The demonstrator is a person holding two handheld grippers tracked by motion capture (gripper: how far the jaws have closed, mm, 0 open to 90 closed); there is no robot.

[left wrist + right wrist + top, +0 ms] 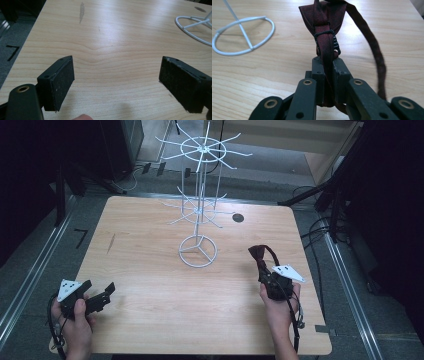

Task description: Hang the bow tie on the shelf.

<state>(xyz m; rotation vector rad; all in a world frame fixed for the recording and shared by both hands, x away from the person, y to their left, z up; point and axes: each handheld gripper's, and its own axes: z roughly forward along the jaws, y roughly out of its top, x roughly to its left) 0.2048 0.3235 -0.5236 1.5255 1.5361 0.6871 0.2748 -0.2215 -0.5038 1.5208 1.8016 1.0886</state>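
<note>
A dark red bow tie (259,255) with a strap and black plastic buckle (327,35) is held above the table at the right. My right gripper (265,272) is shut on the strap (327,62), just below the buckle, and the bow (322,15) stands up beyond the jaws. The strap's loose loop (372,42) curves round to the right and back under the gripper. My left gripper (102,297) is at the table's near left corner. In the left gripper view it (117,83) is open wide over bare wood, with nothing between its pads (62,82).
A white wire display rack (200,195) with hook arms at two levels stands at the table's far middle on a ring base (198,251). A round dark hole (238,218) lies to its right. A dark streak (111,243) marks the wooden table (150,285). Cables (320,227) lie on the floor at right.
</note>
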